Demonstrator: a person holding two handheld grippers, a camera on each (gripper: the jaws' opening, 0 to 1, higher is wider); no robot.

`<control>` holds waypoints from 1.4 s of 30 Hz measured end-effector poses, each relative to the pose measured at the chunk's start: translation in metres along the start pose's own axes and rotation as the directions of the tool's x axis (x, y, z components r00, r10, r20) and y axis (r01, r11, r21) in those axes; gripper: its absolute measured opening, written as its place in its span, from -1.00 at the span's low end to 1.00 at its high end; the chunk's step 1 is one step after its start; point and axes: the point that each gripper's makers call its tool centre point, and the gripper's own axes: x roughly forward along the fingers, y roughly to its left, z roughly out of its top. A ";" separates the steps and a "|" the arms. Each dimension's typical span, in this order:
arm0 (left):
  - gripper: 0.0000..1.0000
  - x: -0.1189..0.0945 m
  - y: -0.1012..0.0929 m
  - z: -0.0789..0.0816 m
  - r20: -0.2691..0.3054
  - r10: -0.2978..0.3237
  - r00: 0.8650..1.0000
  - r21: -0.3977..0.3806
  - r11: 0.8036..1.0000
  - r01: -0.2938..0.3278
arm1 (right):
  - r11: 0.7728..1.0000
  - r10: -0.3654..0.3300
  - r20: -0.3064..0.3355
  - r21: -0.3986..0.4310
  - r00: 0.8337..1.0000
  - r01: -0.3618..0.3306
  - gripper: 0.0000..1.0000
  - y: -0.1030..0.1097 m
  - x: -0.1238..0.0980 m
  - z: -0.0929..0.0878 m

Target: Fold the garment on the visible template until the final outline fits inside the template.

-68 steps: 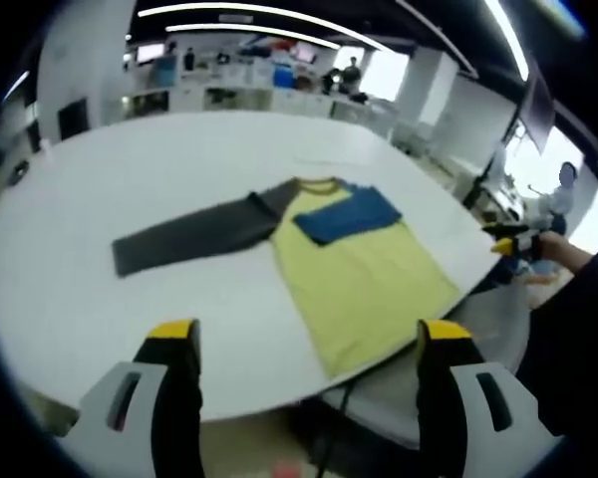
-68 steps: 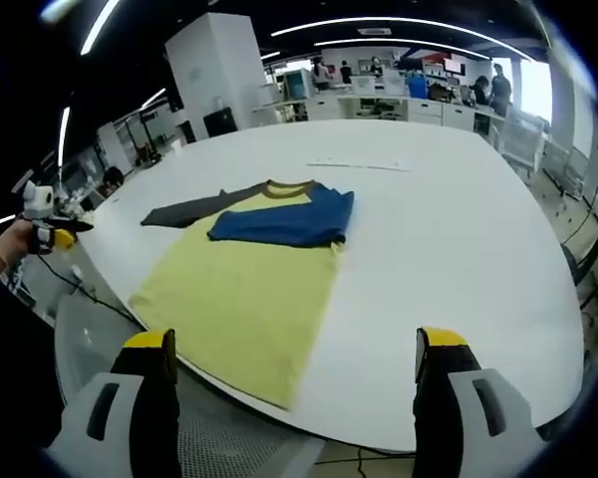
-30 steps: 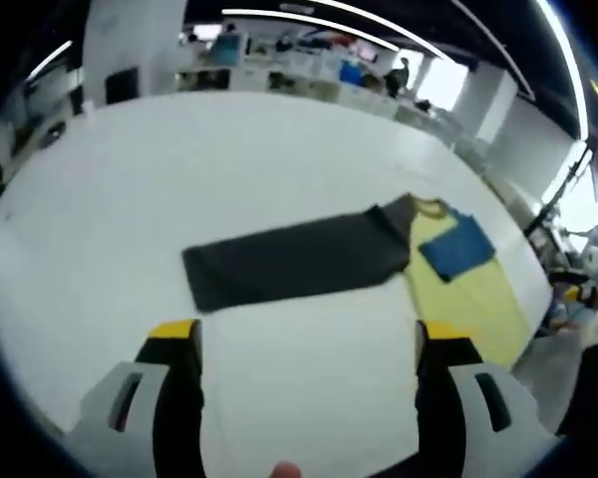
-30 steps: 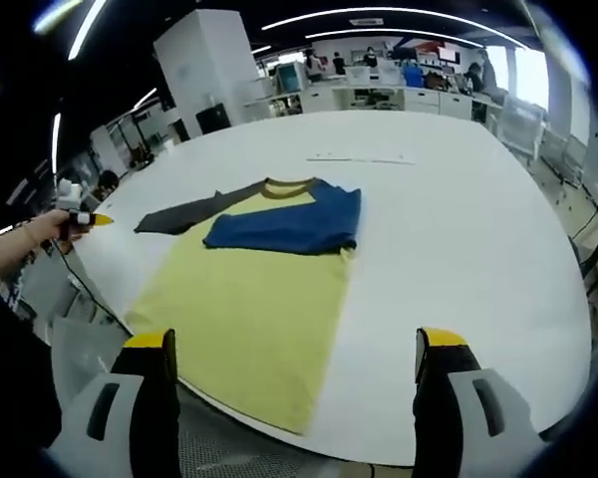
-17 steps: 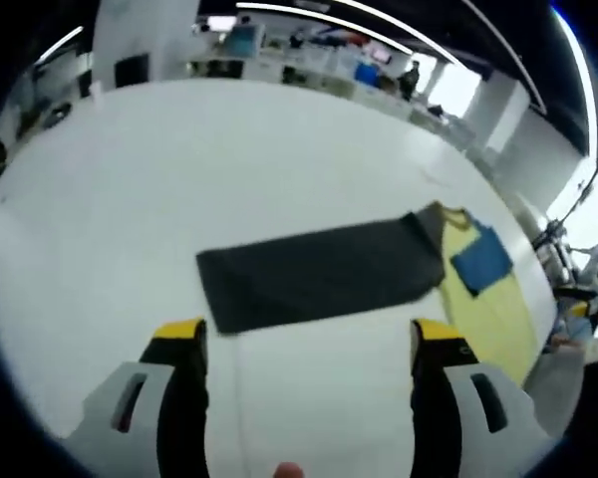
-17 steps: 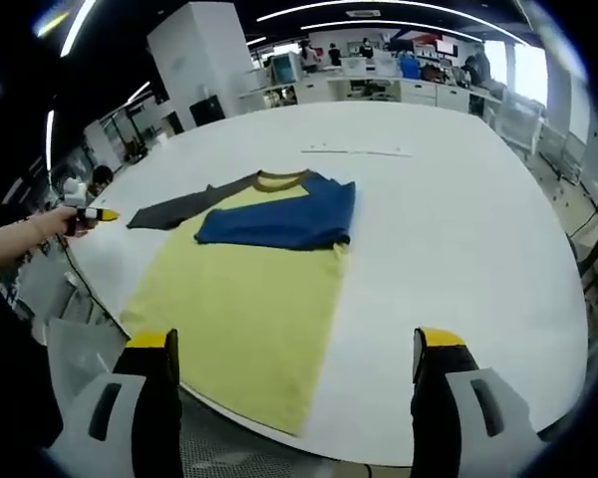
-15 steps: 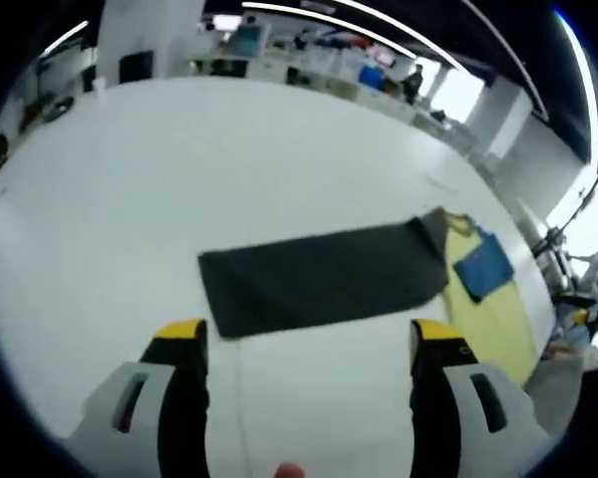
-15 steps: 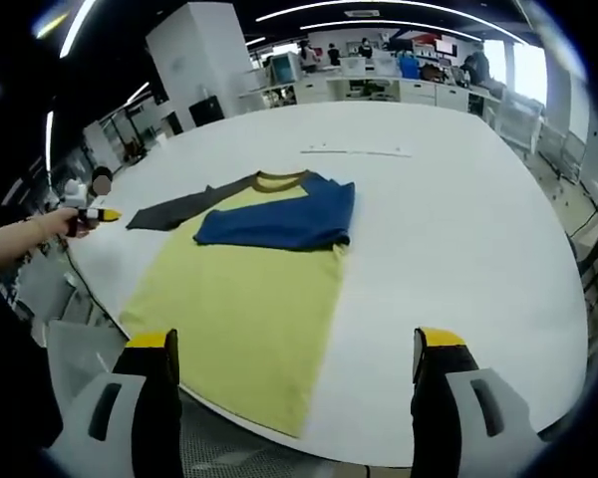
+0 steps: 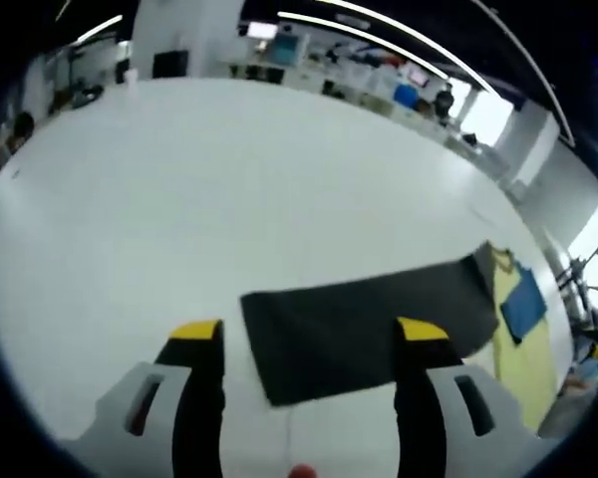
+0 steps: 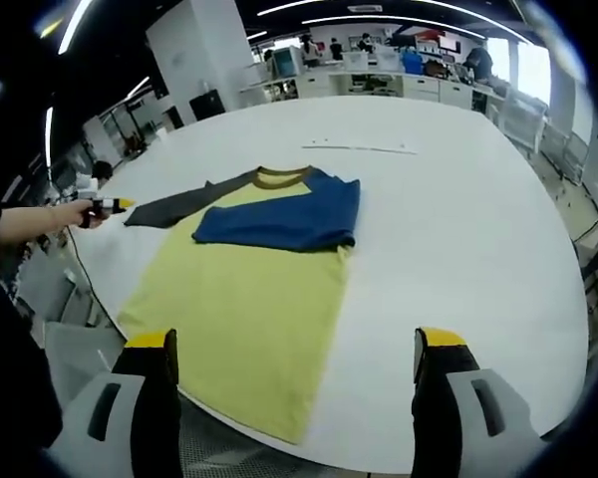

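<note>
Left gripper [image 9: 309, 344] has its jaws spread with nothing between them, and the cuff end of the grey sleeve [image 9: 364, 324] lies flat on the white table [image 9: 179, 179] just ahead, reaching in between the tips. To do this grab well, it should come down square on the cuff edge, pinch both layers, then carry the sleeve across the yellow shirt [image 10: 249, 299] without dragging the body. Right gripper [image 10: 294, 349] hangs spread and empty off the near table edge, hem just ahead, blue sleeve [image 10: 284, 221] already folded over the chest; no template outline can be made out.
</note>
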 end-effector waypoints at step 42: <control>-0.92 0.026 0.031 -0.001 0.023 0.108 0.994 -0.001 0.994 -0.108 | 1.000 -0.006 -0.043 0.002 0.999 0.006 0.96 -0.004 0.009 -0.004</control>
